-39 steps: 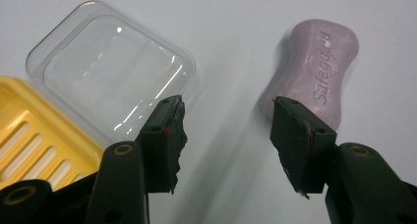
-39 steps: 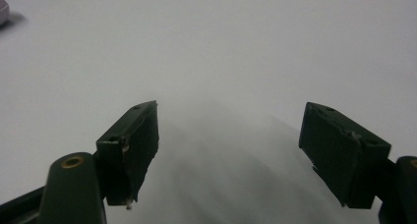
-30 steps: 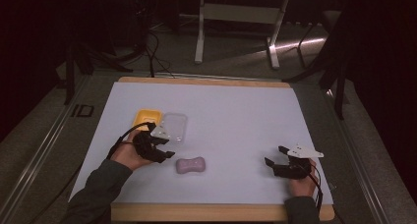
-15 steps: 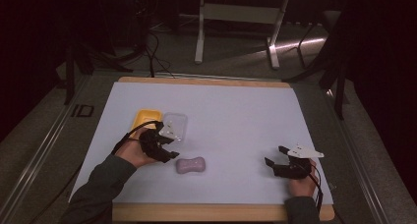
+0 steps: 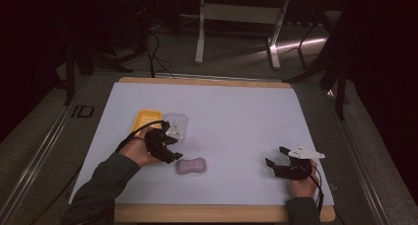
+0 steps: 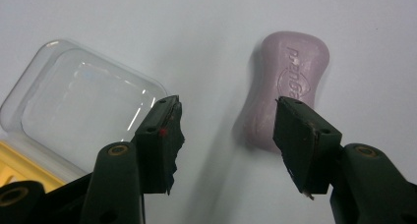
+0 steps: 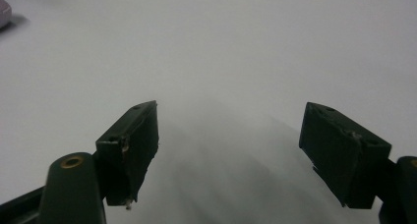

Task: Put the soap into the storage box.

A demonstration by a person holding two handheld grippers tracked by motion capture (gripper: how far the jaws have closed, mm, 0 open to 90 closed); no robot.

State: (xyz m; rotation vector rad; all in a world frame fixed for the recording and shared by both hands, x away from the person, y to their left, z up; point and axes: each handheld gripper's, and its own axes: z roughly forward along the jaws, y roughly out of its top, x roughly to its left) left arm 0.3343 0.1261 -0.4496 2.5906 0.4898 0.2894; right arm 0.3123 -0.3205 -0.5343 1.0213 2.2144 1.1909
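A pink bar of soap lies flat on the white mat, also seen as the soap with raised lettering. My left gripper hovers just left of it, between the soap and a clear plastic lid. In the left gripper view my left gripper is open with only bare mat between the jaws, which have just been opening. The soap sits beyond the right-hand jaw and the clear lid behind the left-hand one. My right gripper rests open at the right front, and in its own view my right gripper holds nothing.
A yellow tray sits against the lid's left side, and the yellow tray peeks out under the lid. The white mat covers a wooden board. Cables trail on the dark floor behind.
The left gripper's jaws stand a little wider than a second ago, and the left hand has edged slightly right. The right hand has stayed put.
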